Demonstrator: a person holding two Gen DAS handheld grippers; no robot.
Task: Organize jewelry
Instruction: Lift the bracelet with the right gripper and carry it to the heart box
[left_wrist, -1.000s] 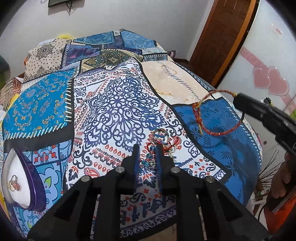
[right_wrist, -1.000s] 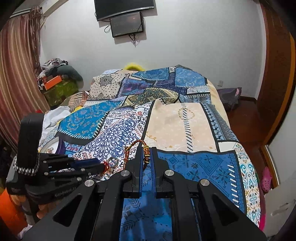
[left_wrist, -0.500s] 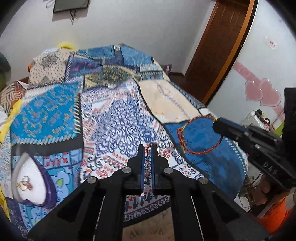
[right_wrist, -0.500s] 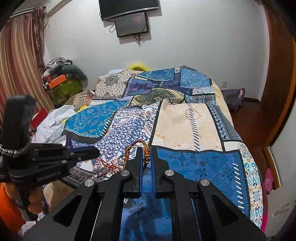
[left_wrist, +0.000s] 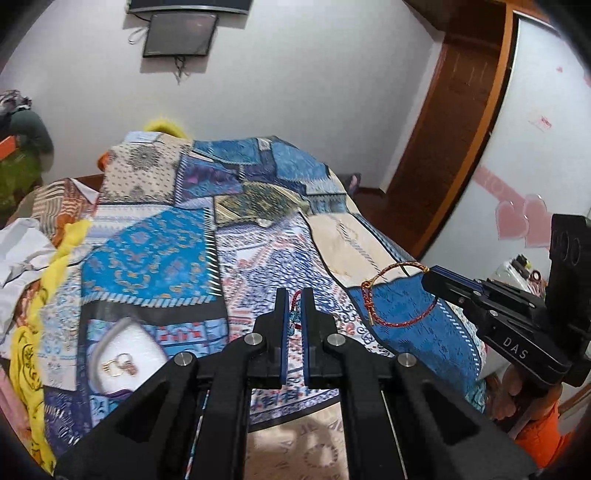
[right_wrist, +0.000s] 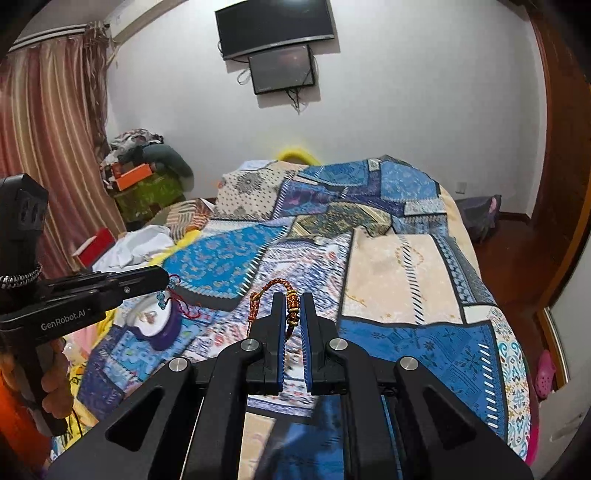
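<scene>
My left gripper (left_wrist: 294, 295) is shut on a thin red cord with teal beads (left_wrist: 295, 314) and holds it above the quilt. The right wrist view shows this cord (right_wrist: 183, 308) dangling from the left gripper's tip (right_wrist: 167, 282), over the open jewelry box. My right gripper (right_wrist: 293, 298) is shut on the knot of a red-orange braided bracelet (right_wrist: 291, 308). Its loop (left_wrist: 397, 325) hangs free from the right gripper (left_wrist: 425, 276). The purple heart-shaped jewelry box (left_wrist: 96, 356) has a white lining and lies on the quilt at lower left with gold rings (left_wrist: 119, 363) inside.
The patchwork quilt (right_wrist: 399, 258) covers the whole bed. White and yellow cloths (left_wrist: 26, 254) are piled along its left side. A wooden door (left_wrist: 454, 140) and a wardrobe with pink hearts stand to the right. A hand (right_wrist: 55, 384) holds the left gripper's handle.
The left gripper's jaws closed on the beaded cord lying on the quilt and lifted it up. The right gripper rose a little with the bracelet still in it.
</scene>
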